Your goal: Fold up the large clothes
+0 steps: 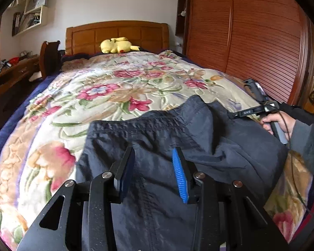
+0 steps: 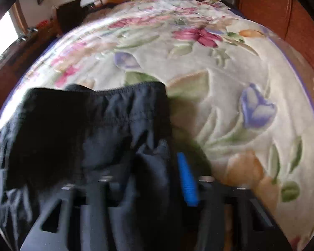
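A dark navy garment [image 1: 198, 138] with an elastic waistband lies crumpled on the flowered bedspread [image 1: 106, 96], at the near end of the bed. My left gripper [image 1: 153, 150] hovers over the garment's middle, open, with cloth below its fingers and nothing pinched. In the blurred right wrist view, the same garment [image 2: 83, 125] fills the left half. A raised fold of it stands between the fingers of my right gripper [image 2: 157, 156], beside the blue pad [image 2: 186, 179], and looks pinched. The left wrist view shows a hand [image 1: 282, 123] holding the right gripper's handle at the garment's right edge.
A yellow plush toy [image 1: 117, 45] lies by the wooden headboard [image 1: 117, 34]. A slatted wooden wardrobe [image 1: 251, 37] stands along the bed's right side. A wooden desk [image 1: 12, 73] and wall shelves [image 1: 31, 14] are on the left. The bedspread [image 2: 230, 83] stretches beyond the garment.
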Demonstrator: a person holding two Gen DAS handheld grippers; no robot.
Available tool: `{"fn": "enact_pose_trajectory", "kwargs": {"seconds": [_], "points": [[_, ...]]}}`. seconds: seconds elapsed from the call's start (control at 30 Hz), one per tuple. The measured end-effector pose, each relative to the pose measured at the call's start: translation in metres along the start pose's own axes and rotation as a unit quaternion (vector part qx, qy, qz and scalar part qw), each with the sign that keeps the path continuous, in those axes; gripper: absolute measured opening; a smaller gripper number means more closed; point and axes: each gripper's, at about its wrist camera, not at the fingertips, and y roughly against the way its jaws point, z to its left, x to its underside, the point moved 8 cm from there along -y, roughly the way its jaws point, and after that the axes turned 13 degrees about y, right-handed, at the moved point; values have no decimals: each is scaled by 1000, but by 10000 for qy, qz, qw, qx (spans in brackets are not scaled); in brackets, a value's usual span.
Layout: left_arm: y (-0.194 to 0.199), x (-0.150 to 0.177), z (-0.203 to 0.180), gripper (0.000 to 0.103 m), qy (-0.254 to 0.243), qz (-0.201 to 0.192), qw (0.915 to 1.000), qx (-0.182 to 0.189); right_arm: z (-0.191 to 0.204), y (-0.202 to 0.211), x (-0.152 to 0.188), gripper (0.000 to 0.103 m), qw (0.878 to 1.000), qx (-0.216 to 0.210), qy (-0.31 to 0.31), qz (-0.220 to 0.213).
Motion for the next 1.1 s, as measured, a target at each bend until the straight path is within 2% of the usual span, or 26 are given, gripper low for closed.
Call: {"fn": "enact_pose_trajectory", "kwargs": {"seconds": [0.07, 0.1, 0.13, 0.2, 0.27, 0.33, 0.43, 0.53, 0.63, 0.83, 0.87, 0.93, 1.0, 1.03, 1.07, 1.1], "points": [[1, -1, 1, 39, -7, -13, 10000, -25, 4, 11, -3, 4, 9992, 52, 288, -276], [2, -2, 2, 39, -16, -49, 10000, -69, 7, 14, -3, 4, 9981, 128, 459, -390], [3, -2, 3, 39, -36, -76, 9999, -125, 5, 22, -4, 3, 9961, 421, 608, -483], [5, -3, 5, 39, -123, -110, 9995, -265, -15, 32, -1, 3, 9939, 909, 354, -511], [9, -4, 5, 39, -220, -180, 9989, -382, -29, 36, 0, 4, 9930, 1089, 112, -454], [14, -5, 5, 40, -220, -222, 9988, -388, -24, 40, -3, 5, 9920, 1151, 241, -469], [19, -5, 6, 40, -189, -242, 9989, -362, -11, 50, -11, 18, 9885, 1368, 409, -502], [19, -3, 9, 40, -123, -173, 9992, -327, 18, 58, -21, 28, 9892, 1166, 645, -608], [18, 0, 11, 40, -106, -93, 9994, -331, 63, 55, -31, 39, 9906, 694, 981, -660], [23, 4, 15, 40, -96, -28, 9993, -353, 150, 35, -36, 40, 9879, -165, 1486, -405], [24, 5, 17, 40, -83, -26, 9993, -355, 160, 26, -37, 40, 9875, -138, 1547, -259], [26, 8, 21, 40, -56, -4, 9993, -375, 162, 5, -36, 40, 9890, 188, 1453, 177], [27, 10, 25, 40, -39, 30, 9992, -407, 164, -8, -39, 39, 9904, 185, 1350, 239], [27, 11, 27, 40, -29, 43, 9991, -422, 165, -12, -42, 37, 9904, 196, 1353, 221], [28, 12, 29, 40, -17, 53, 9991, -427, 167, -17, -44, 20, 9903, 124, 1370, 207], [29, 13, 30, 40, 0, 64, 9991, -423, 169, -24, -46, 16, 9900, 33, 1388, 249]]}}
